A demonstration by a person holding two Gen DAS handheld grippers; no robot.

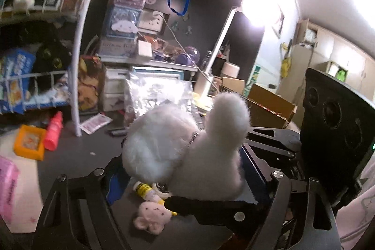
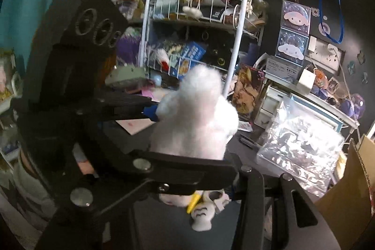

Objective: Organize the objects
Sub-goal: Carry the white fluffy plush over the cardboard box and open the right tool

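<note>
With both your right hand-held gripper (image 2: 187,144) and left hand-held gripper (image 1: 187,156) clamped on the white fluffy plush (image 1: 187,144), pulling apart could tear its chain (image 1: 193,138).

The dark desk (image 1: 77,156) is bare left of the white plush (image 1: 178,151); behind it the plastic bag (image 1: 159,95) and wire rack (image 1: 77,67) block the way.

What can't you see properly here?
Left wrist view: the white fluffy plush toy hides most of the small yellow-labelled tube beneath it.
Left wrist view: fur hides whether the pads of the left gripper press it.
Left wrist view: the glaring white desk lamp washes out its surroundings.
Right wrist view: the blue cardboard box has print too blurred.
</note>
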